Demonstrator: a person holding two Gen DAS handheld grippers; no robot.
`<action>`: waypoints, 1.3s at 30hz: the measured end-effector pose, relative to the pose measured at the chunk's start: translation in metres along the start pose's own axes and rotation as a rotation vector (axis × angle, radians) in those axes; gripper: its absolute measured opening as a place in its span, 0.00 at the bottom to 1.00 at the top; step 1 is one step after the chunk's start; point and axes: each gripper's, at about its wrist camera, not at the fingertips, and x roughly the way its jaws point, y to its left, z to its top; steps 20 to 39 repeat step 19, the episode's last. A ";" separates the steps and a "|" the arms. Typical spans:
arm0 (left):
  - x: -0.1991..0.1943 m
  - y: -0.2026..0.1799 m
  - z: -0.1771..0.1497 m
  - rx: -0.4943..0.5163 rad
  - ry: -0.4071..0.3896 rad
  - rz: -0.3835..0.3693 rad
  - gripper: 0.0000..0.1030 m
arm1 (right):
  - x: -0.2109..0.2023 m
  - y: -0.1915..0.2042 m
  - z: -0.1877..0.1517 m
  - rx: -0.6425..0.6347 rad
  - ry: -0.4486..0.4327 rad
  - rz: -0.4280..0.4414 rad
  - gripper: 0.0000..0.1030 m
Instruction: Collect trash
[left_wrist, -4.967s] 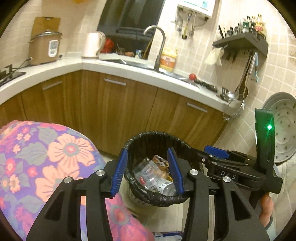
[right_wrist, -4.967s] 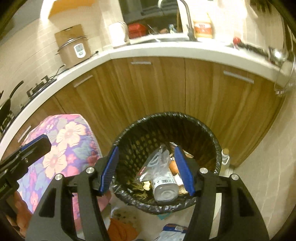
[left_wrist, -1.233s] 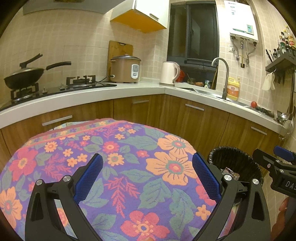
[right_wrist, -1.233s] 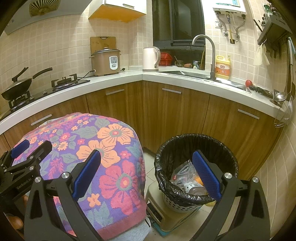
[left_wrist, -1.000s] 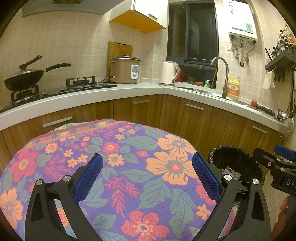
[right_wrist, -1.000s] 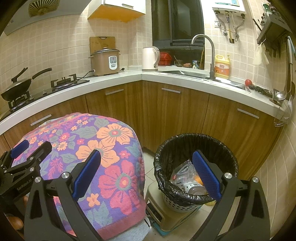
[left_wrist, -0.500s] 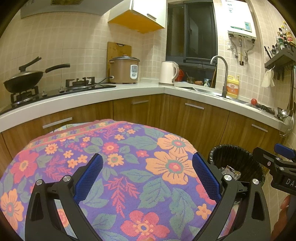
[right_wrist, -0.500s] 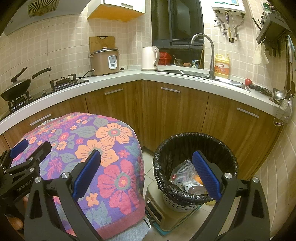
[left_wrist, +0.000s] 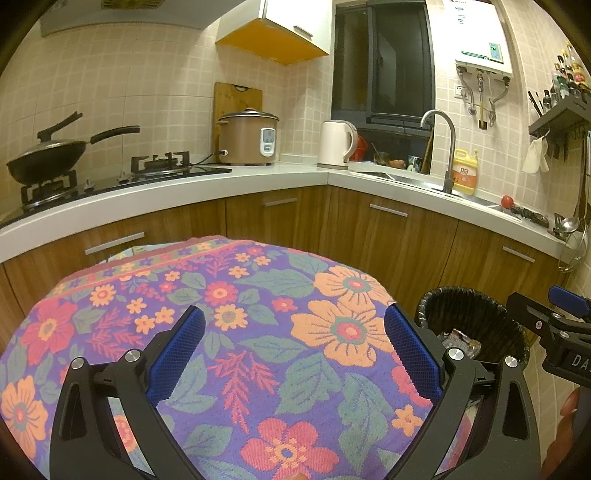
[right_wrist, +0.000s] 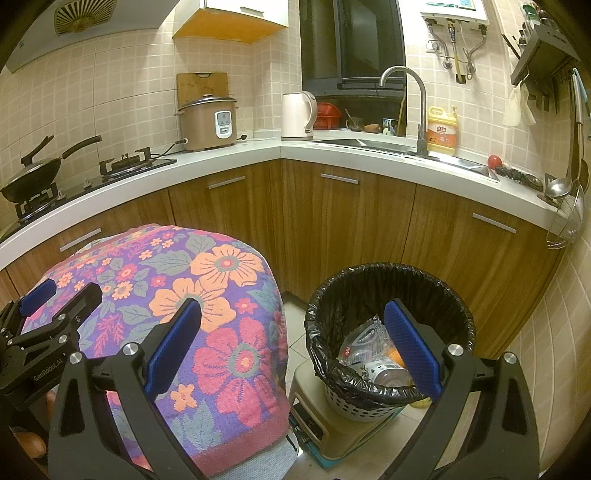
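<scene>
Your left gripper (left_wrist: 293, 345) is released: jaws spread wide, nothing between the blue pads (left_wrist: 177, 354). It hangs over the floral cloth (left_wrist: 229, 332), which covers a rounded table top and fills most of the left wrist view.

Your right gripper (right_wrist: 291, 343) is likewise released, jaws wide apart, holding nothing. Its left pad sits over the cloth edge, its right pad (right_wrist: 412, 349) over the bin (right_wrist: 458, 291).

Bin: black liner folded over the rim of a white perforated basket, standing on a low beige stool (right_wrist: 314, 413) on the floor, just beside the table's right edge and in front of the wood cabinets (right_wrist: 351, 221). In the left wrist view it shows at the right, partly behind your right gripper's body.

Trash: it lies inside the bin. Visible in the right wrist view are a crumpled clear plastic bottle (right_wrist: 364, 345), a can (right_wrist: 388, 376) below it, and something orange (right_wrist: 397, 356) beside the bottle. The rest of the contents are too dark to tell.

Background: white counter (left_wrist: 258, 181) wrapping the corner, with a wok (left_wrist: 44, 158) on the stove, a rice cooker (left_wrist: 247, 136), a kettle (left_wrist: 336, 144), a faucet (left_wrist: 443, 144) and a yellow jug (left_wrist: 463, 173).
</scene>
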 end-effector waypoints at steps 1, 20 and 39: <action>0.000 0.000 0.000 0.000 -0.001 0.001 0.92 | 0.000 0.000 0.000 0.000 0.000 0.001 0.92; -0.002 -0.001 0.001 0.011 0.004 0.015 0.93 | 0.000 -0.001 0.000 0.001 -0.001 0.000 0.92; -0.002 -0.001 0.001 0.011 0.004 0.015 0.93 | 0.000 -0.001 0.000 0.001 -0.001 0.000 0.92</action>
